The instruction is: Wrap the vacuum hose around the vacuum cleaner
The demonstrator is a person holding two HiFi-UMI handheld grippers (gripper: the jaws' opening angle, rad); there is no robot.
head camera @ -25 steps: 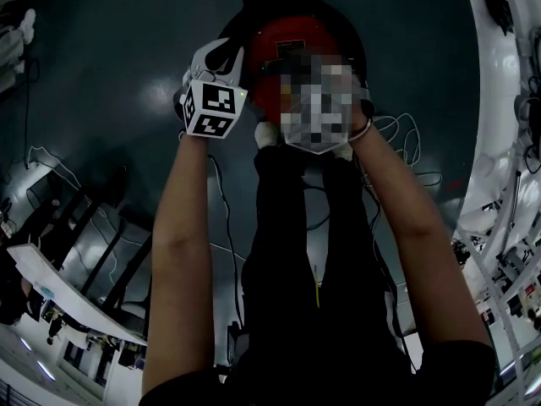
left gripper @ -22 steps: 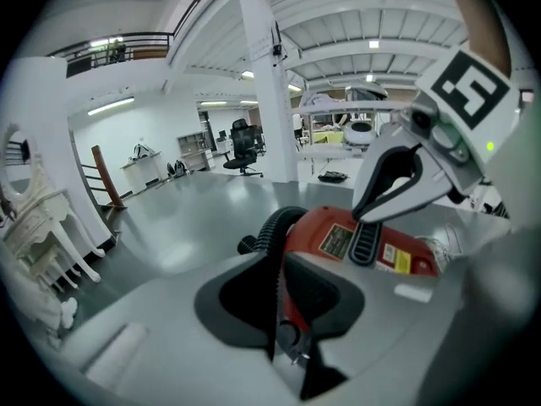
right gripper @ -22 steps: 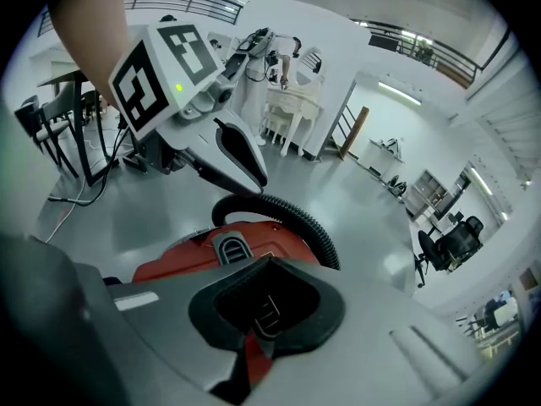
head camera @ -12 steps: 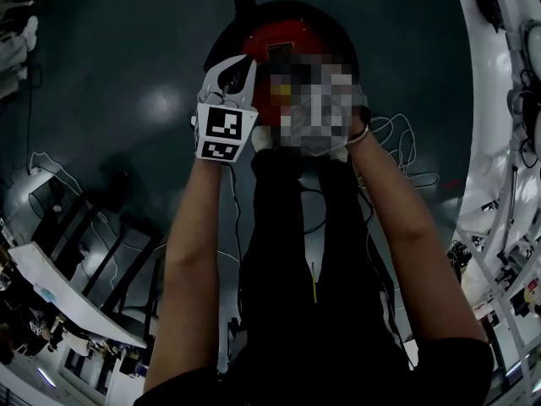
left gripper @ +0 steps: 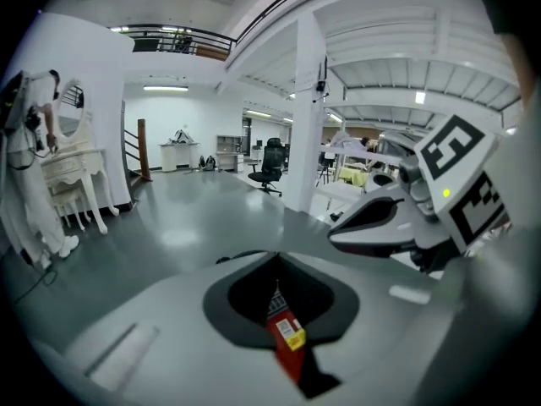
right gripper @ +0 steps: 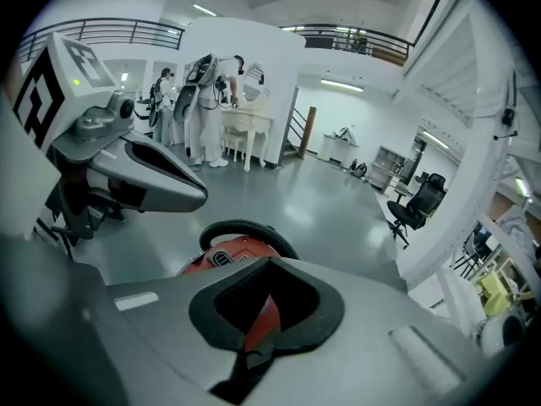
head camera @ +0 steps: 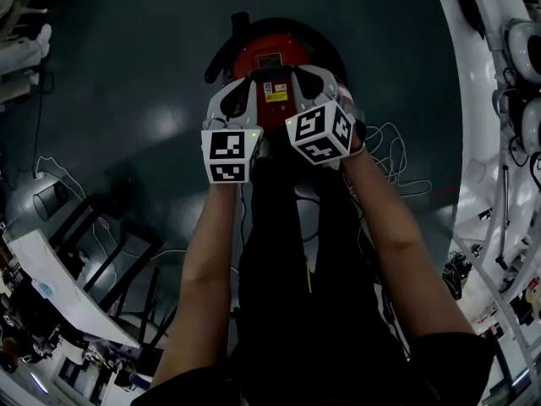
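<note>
vacuum cleaner (head camera: 272, 44) red, round; black hose (right gripper: 247, 224) curving round it; left gripper (head camera: 243, 90), right gripper (head camera: 310, 85) clenched, empty

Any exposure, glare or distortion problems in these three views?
Head view: dim, underexposed, glare patch on the floor left of the vacuum cleaner. Left gripper view: bright, heavy fisheye bowing, dark corners. Right gripper view: equally bowed, vacuum hose sharp.

A glossy grey floor (left gripper: 194, 201) stretches far back under a ceiling strip light (left gripper: 166, 88). A black office chair (left gripper: 270, 163) stands just left of a white pillar (left gripper: 306, 125). A white dressing table (left gripper: 72, 172) sits at the left.
</note>
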